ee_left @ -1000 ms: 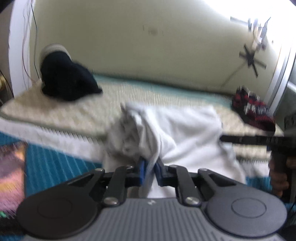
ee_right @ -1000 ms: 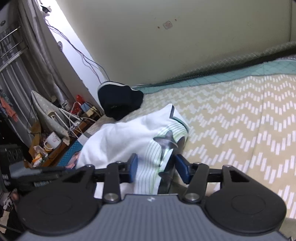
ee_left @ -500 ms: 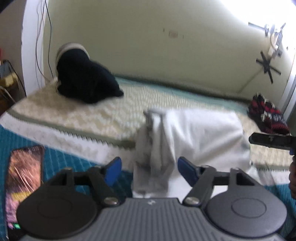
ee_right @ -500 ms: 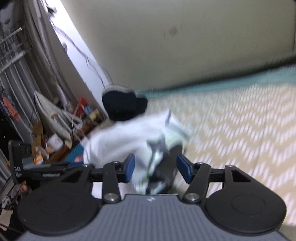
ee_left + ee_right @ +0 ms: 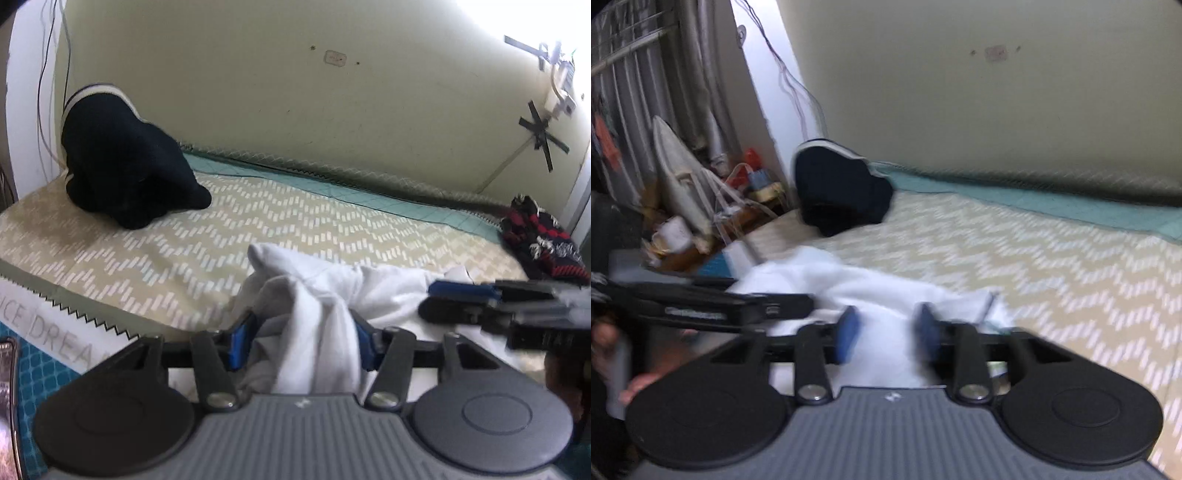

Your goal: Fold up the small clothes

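- My left gripper (image 5: 301, 341) is closing, jaws half spread, with a bunched ridge of the white garment (image 5: 332, 295) standing between the blue pads (image 5: 240, 341); I judge the pads not yet pressing
- My right gripper (image 5: 886, 334) is closing too, jaws narrow, white cloth between them; the blur keeps me from telling whether they bite
- The garment lies crumpled just ahead of both grippers, on the near edge of the zigzag bedspread (image 5: 221, 236)
- Each gripper sits just beside the other; a collision could happen if I converge further
- Risk: closing on a thick bunch could catch several layers, so the fold drags askew
- Well ahead to the left, the dark garment (image 5: 122, 162); far right, the red-and-black knit (image 5: 543, 240), both clear of my reach
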{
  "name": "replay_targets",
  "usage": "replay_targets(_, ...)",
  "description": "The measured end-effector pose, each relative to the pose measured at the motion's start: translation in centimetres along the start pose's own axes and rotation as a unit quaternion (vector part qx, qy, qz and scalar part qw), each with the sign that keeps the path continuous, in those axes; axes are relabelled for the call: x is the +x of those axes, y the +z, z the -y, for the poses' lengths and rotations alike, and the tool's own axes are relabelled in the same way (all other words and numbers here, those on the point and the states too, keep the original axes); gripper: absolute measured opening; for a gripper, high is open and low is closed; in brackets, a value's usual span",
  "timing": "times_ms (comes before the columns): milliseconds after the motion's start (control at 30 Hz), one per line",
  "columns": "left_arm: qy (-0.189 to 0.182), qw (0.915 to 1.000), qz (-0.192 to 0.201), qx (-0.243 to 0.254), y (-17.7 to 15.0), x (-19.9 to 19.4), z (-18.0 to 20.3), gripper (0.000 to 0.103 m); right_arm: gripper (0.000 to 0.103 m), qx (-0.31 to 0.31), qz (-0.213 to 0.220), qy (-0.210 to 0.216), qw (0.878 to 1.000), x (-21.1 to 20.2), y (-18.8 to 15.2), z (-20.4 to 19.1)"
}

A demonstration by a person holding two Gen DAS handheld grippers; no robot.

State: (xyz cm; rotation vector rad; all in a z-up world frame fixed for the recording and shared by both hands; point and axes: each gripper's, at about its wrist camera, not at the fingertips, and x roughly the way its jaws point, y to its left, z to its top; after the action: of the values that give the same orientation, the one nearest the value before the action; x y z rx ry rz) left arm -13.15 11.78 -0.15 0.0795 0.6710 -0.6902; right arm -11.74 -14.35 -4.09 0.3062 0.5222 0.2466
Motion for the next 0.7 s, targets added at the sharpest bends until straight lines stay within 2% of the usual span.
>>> replay_targets(67,0.001,1.0000,0.004,-0.002,-0.4,-0.1,0.0,0.054,0.016,0.042,-0.003,0.009,0.999,-0.1,0.3,0.8)
replay_targets(167,0.002,0.9999,0.003,-0.013,-0.6,-0.9,0.0,0.056,0.017,0.041,-0.004,0.009,0.999,-0.3,0.2,0.6)
replay_targets(200,0.001,0.9999,0.002,-0.015,-0.6,-1.1,-0.2,0.061,0.018,0.046,-0.003,0.008,0.999,-0.5,0.4,0.6)
replay_targets(267,-0.001,0.9998,0.010,-0.014,-1.2,-2.6,-0.2,0.070,0.031,0.053,0.006,0.016,0.998,-1.4,0.6,0.3)
replay_targets(300,0.002,0.9998,0.017,-0.013,-1.6,-3.4,-0.2,0.076,0.045,0.053,0.016,0.024,0.998,-2.1,0.7,0.2)
replay_targets(333,0.003,0.9997,0.022,-0.014,-2.0,-4.2,-0.2,0.076,0.060,0.049,0.025,0.031,0.998,-2.7,1.1,-0.4)
replay_targets(367,0.003,0.9996,0.022,-0.018,-2.4,-4.9,-0.3,0.076,0.060,0.041,0.031,0.036,0.998,-3.5,1.1,-0.9)
replay_targets(467,0.000,0.9994,0.017,-0.031,-4.0,-6.6,-0.6,0.063,0.055,0.015,0.031,0.056,0.998,-3.0,2.2,-2.5)
replay_targets(533,-0.005,0.9993,0.003,-0.037,-4.7,-6.8,-0.6,0.032,0.048,0.003,0.018,0.073,0.997,-1.6,2.9,-3.5)
replay_targets(600,0.004,0.9991,-0.015,-0.040,-5.2,-6.5,-0.8,0.014,0.041,-0.003,-0.002,0.089,0.996,0.7,3.3,-4.5)
replay_targets(633,0.009,0.9988,-0.025,-0.042,-5.4,-6.2,-1.0,0.012,0.036,-0.002,-0.015,0.095,0.995,1.9,3.4,-4.8)
replay_targets(700,0.004,0.9982,-0.028,-0.053,-5.8,-6.1,-1.5,0.010,0.033,0.004,-0.047,0.093,0.995,4.3,3.3,-5.2)
